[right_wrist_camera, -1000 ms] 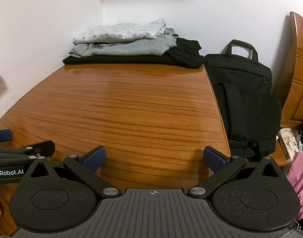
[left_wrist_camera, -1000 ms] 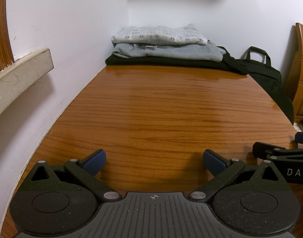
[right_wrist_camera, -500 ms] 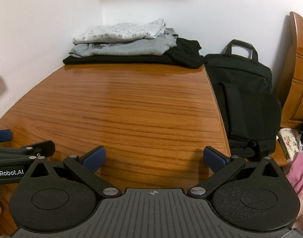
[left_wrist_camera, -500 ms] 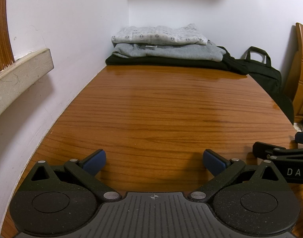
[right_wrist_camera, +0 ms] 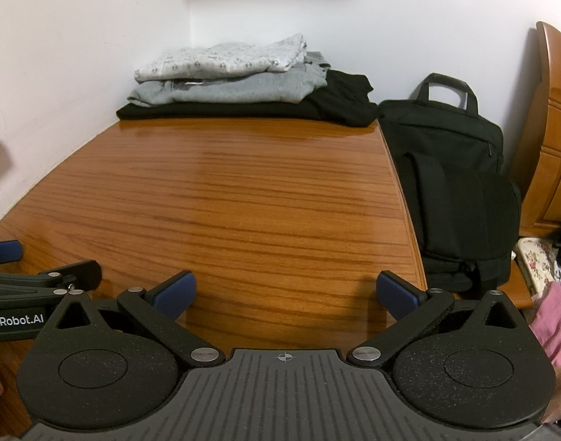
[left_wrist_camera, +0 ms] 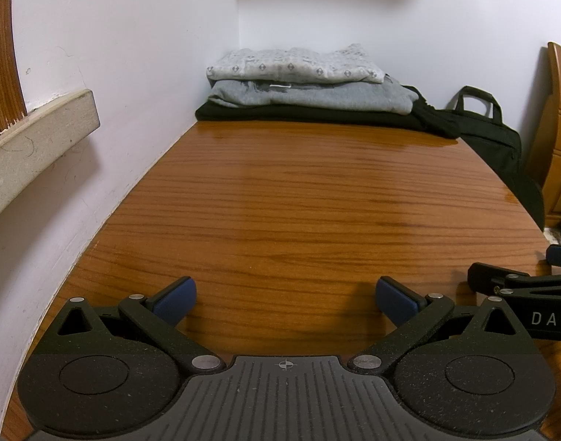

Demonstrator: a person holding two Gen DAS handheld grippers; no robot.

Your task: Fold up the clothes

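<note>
Three folded garments are stacked at the far end of the wooden table: a patterned light-grey one on top, a plain grey one under it, a black one at the bottom. The right wrist view shows the same stack, with the patterned top, grey and black layers. My left gripper hovers open over the table's near edge, holding nothing. My right gripper is open and empty beside it, by the table's right edge.
A black bag leans just off the table's right side. A white wall runs along the left, with a beige ledge. Wooden furniture stands at the far right. Floral fabric and a pink sleeve lie low on the right.
</note>
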